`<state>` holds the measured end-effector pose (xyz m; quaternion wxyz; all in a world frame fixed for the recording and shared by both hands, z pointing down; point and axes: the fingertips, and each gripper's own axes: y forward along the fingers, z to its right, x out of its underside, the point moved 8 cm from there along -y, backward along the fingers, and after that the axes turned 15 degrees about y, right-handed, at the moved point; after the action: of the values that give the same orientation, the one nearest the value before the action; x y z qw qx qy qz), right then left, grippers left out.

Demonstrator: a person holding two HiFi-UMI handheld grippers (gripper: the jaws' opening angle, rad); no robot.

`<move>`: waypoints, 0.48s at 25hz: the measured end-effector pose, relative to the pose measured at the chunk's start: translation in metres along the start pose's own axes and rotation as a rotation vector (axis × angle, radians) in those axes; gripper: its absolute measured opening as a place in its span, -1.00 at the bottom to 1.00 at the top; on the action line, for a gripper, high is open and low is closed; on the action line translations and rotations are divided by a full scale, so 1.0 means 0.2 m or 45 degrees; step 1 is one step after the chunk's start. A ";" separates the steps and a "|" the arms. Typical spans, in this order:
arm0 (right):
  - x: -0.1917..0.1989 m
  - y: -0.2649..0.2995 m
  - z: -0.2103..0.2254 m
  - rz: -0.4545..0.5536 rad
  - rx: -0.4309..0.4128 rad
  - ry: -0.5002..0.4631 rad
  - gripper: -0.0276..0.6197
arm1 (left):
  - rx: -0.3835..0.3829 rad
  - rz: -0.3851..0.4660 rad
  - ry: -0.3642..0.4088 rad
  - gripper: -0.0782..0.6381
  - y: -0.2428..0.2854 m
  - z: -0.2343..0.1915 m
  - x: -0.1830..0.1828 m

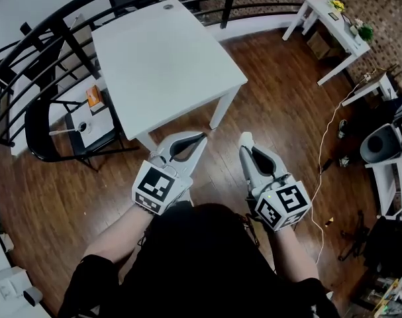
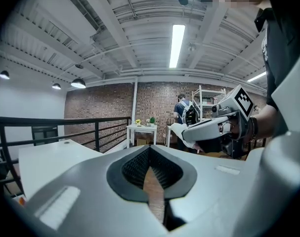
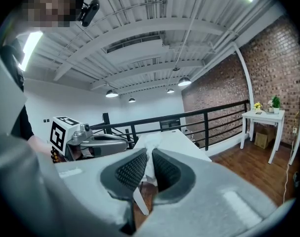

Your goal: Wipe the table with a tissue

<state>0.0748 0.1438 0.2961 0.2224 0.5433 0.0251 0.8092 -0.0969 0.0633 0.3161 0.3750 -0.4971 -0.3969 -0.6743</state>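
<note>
1. At the bottom of the head view, the person's dark-clad body (image 1: 201, 270) covers the floor beneath it, and the frame edge cuts both arms off.
2. Just ahead, two grippers are held side by side above the wooden floor (image 1: 68, 197). Each carries one marker cube (image 1: 154, 187).
3. The left gripper (image 2: 150, 149) has its jaws closed tip to tip with nothing between the ribbed pads. Only floorboards show through the slit below them.
4. The right gripper (image 1: 246, 142) is clamped on the tissue (image 3: 149, 160). It is a single white, crumpled sheet pinched between the pads, with a narrow strip hanging under them.
5. How much of it is folded inside the pads is hidden. From above it is only a small white tuft at the jaw tips.
6. The tissue hangs in the air, near the table's front corner and not touching the table.
7. Beyond stands one white square table (image 1: 167, 52). Two of its legs show, and the top hides the rest. A small round thing near its far edge is too small to identify.
8. Left of it is one black chair (image 1: 45, 134), partly behind the curved black railing (image 1: 48, 28).
9. Farthest, at upper right, a white side table (image 1: 323, 12) is cut off by the frame.
</note>
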 end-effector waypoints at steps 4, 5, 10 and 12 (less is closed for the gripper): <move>-0.02 0.16 -0.02 -0.012 0.020 -0.001 -0.85 | 0.007 -0.004 -0.006 -0.74 0.03 -0.17 0.06; -0.02 0.20 -0.02 -0.014 0.026 -0.002 -0.85 | 0.014 -0.003 -0.007 -0.74 0.03 -0.20 0.07; -0.05 0.34 -0.05 -0.026 0.042 -0.013 -0.85 | 0.040 -0.019 -0.007 -0.74 0.03 -0.31 0.13; -0.05 0.39 -0.06 -0.034 0.038 -0.019 -0.85 | 0.039 -0.034 -0.009 -0.74 0.02 -0.35 0.15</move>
<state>0.0415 0.0726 0.3042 0.2252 0.5520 0.0427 0.8017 -0.1257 -0.0046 0.3318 0.3722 -0.4884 -0.4150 -0.6713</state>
